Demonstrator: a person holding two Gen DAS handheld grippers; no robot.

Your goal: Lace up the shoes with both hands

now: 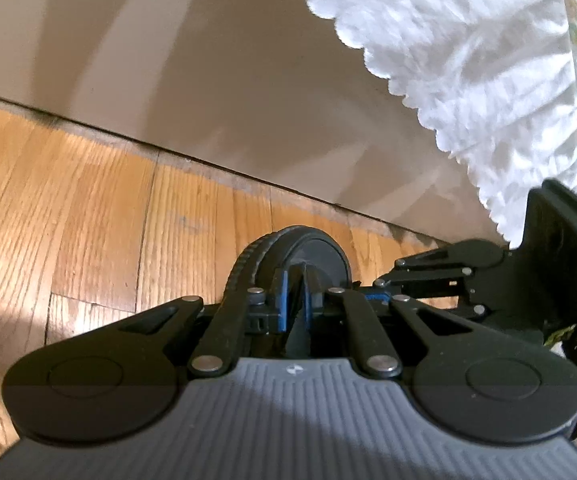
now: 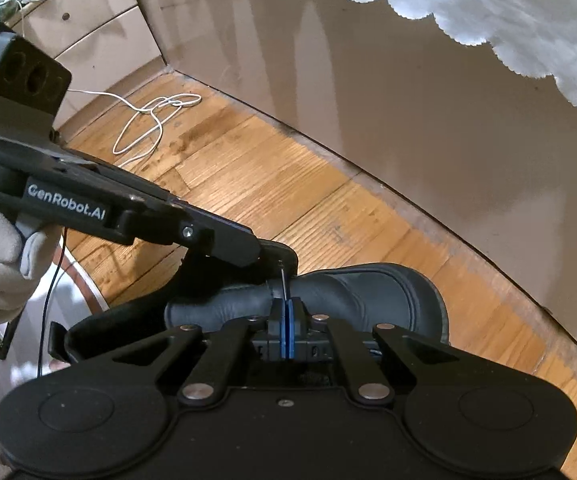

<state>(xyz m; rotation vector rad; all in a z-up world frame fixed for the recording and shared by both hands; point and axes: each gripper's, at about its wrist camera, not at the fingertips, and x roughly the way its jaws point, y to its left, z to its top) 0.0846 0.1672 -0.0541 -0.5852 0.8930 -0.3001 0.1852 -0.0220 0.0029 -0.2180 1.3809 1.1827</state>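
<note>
A black leather shoe [image 2: 368, 300] is lying on the wooden floor [image 2: 248, 184] close to a beige wall [image 2: 408, 100], its rounded toe pointing to the right in the right wrist view. The right gripper [image 2: 287, 322] is sitting just above the shoe's upper with its blue-padded jaws pressed together, and a thin dark lace end [image 2: 284, 284] is standing up from between them, pinched there. The left gripper [image 2: 278, 258] is reaching in from the left, held by a hand in a light glove [image 2: 4, 240], its tip meeting the top of that lace end; whether it is gripping the lace I cannot tell. In the left wrist view the left gripper's jaws are standing nearly closed over the shoe's toe [image 1: 312, 254]. A white scalloped cloth [image 2: 488, 12] is hanging overhead, and a white cord [image 2: 148, 120] is lying looped on the floor farther back.
</note>
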